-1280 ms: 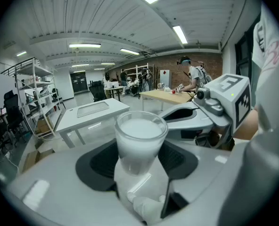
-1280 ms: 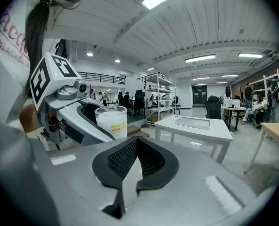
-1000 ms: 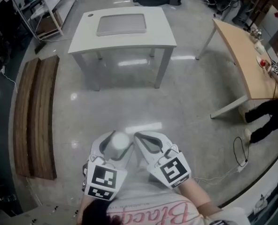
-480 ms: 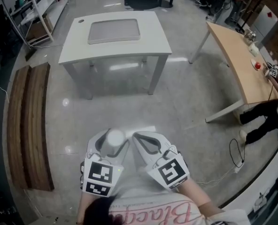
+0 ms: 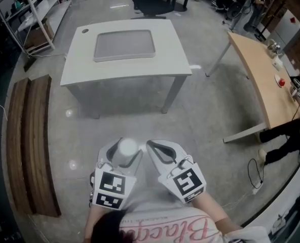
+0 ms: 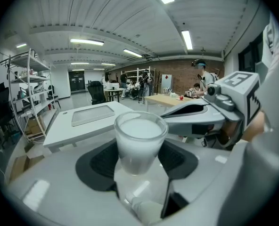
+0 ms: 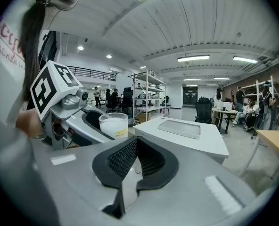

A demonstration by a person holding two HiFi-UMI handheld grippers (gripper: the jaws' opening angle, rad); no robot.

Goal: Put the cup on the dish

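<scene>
Plainly, the left gripper (image 5: 124, 158) is clamping the frosted white tapered cup (image 6: 139, 140) upright between its black pads. It is holding it well short of the flat grey rectangular dish (image 5: 123, 45), which is lying straight ahead on the white table (image 5: 175, 54) with its long side across the approach. The right gripper (image 7: 135, 161), jaws pressed together on nothing, is hovering just beside it and no nearer. Whether the cup is holding anything is hard to tell, and the pads are hiding its base.

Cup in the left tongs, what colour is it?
The cup is a frosted, milky white all over, seen best in the left gripper view.
</scene>
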